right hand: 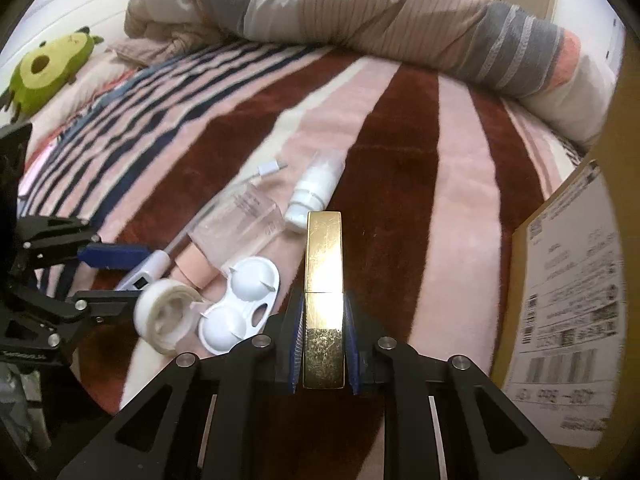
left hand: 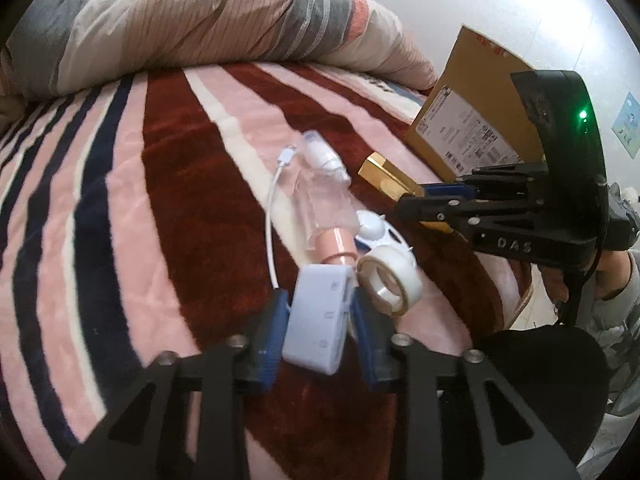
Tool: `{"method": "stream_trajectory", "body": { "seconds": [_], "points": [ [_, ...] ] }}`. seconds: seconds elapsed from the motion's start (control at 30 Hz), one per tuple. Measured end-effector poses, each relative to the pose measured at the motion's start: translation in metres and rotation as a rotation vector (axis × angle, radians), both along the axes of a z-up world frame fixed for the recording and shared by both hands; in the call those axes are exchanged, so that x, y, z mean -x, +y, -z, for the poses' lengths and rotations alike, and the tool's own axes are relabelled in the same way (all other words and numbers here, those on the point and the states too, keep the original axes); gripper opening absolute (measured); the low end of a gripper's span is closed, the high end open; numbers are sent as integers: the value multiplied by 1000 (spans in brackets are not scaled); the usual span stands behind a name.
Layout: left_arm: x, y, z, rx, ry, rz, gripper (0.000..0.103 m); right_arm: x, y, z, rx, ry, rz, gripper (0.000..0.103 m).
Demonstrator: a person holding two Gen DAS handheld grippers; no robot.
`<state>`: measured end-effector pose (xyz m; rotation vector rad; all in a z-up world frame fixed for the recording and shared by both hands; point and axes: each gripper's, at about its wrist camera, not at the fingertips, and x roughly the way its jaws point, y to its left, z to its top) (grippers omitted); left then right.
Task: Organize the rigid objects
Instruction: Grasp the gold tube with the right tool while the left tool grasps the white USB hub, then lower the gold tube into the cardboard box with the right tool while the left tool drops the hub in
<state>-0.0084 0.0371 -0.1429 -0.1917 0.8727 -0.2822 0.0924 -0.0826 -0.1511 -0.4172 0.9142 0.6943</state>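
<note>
My left gripper (left hand: pixel 320 312) is shut on a pale blue hub adapter (left hand: pixel 318 316) with a white cable (left hand: pixel 272 216), low over the striped blanket. Beside it lie a white tape roll (left hand: pixel 390 280), a white contact lens case (left hand: pixel 380 232), a clear bottle with a pink cap (left hand: pixel 328 208) and a small white spray bottle (left hand: pixel 322 152). My right gripper (right hand: pixel 323 340) is shut on a gold rectangular case (right hand: pixel 324 272), also seen in the left wrist view (left hand: pixel 384 176). The tape roll (right hand: pixel 164 312), lens case (right hand: pixel 240 300) and bottles (right hand: pixel 240 224) lie to its left.
A cardboard box (left hand: pixel 480 112) with a shipping label stands at the right on the bed, close to my right gripper (left hand: pixel 404 204). A folded quilt (left hand: pixel 180 28) lies across the back. A green avocado plush (right hand: pixel 44 68) sits far left. The striped blanket (right hand: pixel 400 140) covers the bed.
</note>
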Motion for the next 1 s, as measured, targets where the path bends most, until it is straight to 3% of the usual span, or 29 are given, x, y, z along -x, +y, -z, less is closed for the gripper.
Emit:
{"method": "stream_trajectory", "body": {
  "seconds": [0.1,0.4,0.43,0.5,0.53,0.7,0.87,1.0],
  "points": [
    [3,1,-9,-44,-3,-18,27,8,-2,-18,-41,-20,-13,13],
    [8,8,-34,-82,-43,-65,25,38,-2,-89,-158,-121,-84,13],
    [7,9,-41,-92,-54,-69,23,41,-3,-96,-171,-132,-90,13],
    [4,9,-56,-115,-77,-73,10,43,-7,-111,-192,-152,-98,13],
    [2,9,-64,-129,-92,-76,10,44,-10,-120,-205,-166,-98,13],
    [-8,-1,-93,-200,-129,-55,10,39,-39,-152,-240,-235,-57,13],
    [-13,-9,-114,-197,-174,-56,10,34,-78,-171,-286,-255,3,14],
    [-21,-27,-148,-208,-244,-23,10,31,-113,-183,-311,-279,53,13]
  ]
}}
